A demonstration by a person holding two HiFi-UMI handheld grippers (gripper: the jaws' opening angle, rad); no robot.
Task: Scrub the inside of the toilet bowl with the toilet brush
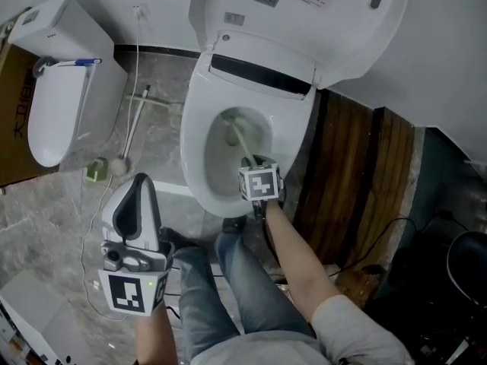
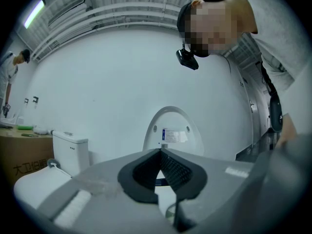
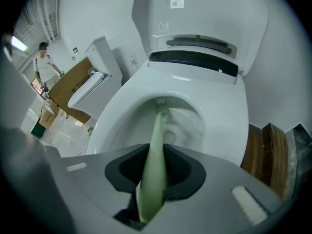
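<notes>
**Pale-green brush reaching the far wall of the bowl**

Pale-green plastic toilet brush (image 3: 157,130) is reaching down into the white ceramic toilet bowl (image 3: 219,106). Its bristled head is pressing against the inner wall at 12 o'clock, just above the drain. The right gripper (image 3: 155,174) is clamping its jaws on the handle. The scrubbing step appears to be under way. The next move is probably calling for sweeping the head round the wall toward 3 and 9 o'clock while keeping it pressed on.

The left gripper (image 1: 137,204) is hanging at 7 o'clock in the head view, its jaws closed together on nothing. A second white toilet (image 1: 57,105) is standing at 9 o'clock.
</notes>
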